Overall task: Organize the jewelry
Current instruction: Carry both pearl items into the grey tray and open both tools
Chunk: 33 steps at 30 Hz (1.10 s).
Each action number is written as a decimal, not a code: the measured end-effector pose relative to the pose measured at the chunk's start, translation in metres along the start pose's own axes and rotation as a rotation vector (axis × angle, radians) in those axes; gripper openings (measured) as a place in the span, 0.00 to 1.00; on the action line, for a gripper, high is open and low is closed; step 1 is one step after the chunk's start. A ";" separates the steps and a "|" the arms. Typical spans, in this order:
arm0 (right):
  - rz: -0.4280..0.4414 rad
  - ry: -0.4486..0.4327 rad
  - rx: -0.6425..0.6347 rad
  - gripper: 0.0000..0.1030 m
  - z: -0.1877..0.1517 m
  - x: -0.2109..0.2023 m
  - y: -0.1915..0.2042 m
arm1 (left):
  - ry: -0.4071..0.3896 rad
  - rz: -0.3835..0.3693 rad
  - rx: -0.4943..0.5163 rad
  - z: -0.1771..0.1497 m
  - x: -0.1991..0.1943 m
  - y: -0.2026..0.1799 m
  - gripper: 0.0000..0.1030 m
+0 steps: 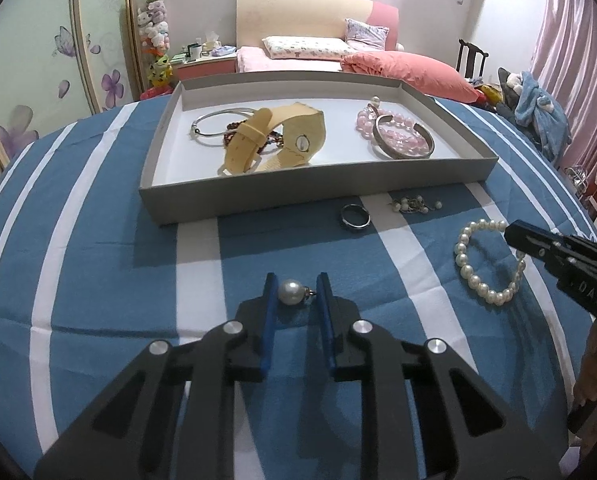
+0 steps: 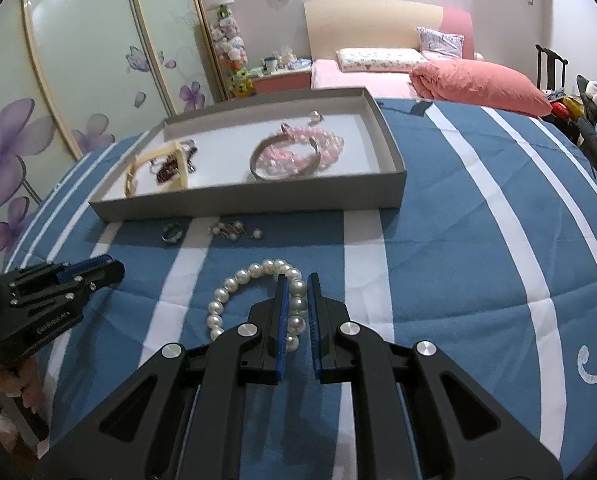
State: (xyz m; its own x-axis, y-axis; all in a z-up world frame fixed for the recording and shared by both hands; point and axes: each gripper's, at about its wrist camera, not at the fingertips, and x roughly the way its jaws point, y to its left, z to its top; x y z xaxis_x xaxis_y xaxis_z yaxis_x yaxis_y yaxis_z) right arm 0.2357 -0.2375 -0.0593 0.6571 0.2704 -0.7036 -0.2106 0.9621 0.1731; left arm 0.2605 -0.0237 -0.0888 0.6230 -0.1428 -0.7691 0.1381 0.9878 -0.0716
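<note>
Pearl earring (image 1: 290,291) and pearl bracelet (image 2: 294,300), both before the tray (image 1: 298,196), sit clenched in my fingers; lifting them trayward comes next, I judge.

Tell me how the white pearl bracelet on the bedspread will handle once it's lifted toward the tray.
The white pearl bracelet is a loop of separate beads, so it will probably hang limp and swing. The right gripper pinches only one side of the loop; round, glossy pearls may slip between the pads. It looks light, so the tray wall should be easy to clear.
</note>
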 end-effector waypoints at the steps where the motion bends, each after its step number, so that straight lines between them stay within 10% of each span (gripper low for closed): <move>1: 0.006 -0.010 0.000 0.10 0.001 -0.002 0.001 | -0.006 0.000 -0.004 -0.001 -0.003 0.002 0.19; 33: 0.082 -0.364 -0.030 0.10 0.036 -0.071 0.034 | -0.437 0.086 -0.089 0.010 -0.102 0.013 0.19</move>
State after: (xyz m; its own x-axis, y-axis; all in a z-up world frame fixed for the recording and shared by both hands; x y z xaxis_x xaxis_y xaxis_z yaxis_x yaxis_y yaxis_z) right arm 0.2077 -0.2232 0.0215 0.8505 0.3465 -0.3958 -0.2912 0.9367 0.1944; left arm 0.2064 0.0033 -0.0047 0.8983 -0.0537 -0.4360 0.0169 0.9960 -0.0878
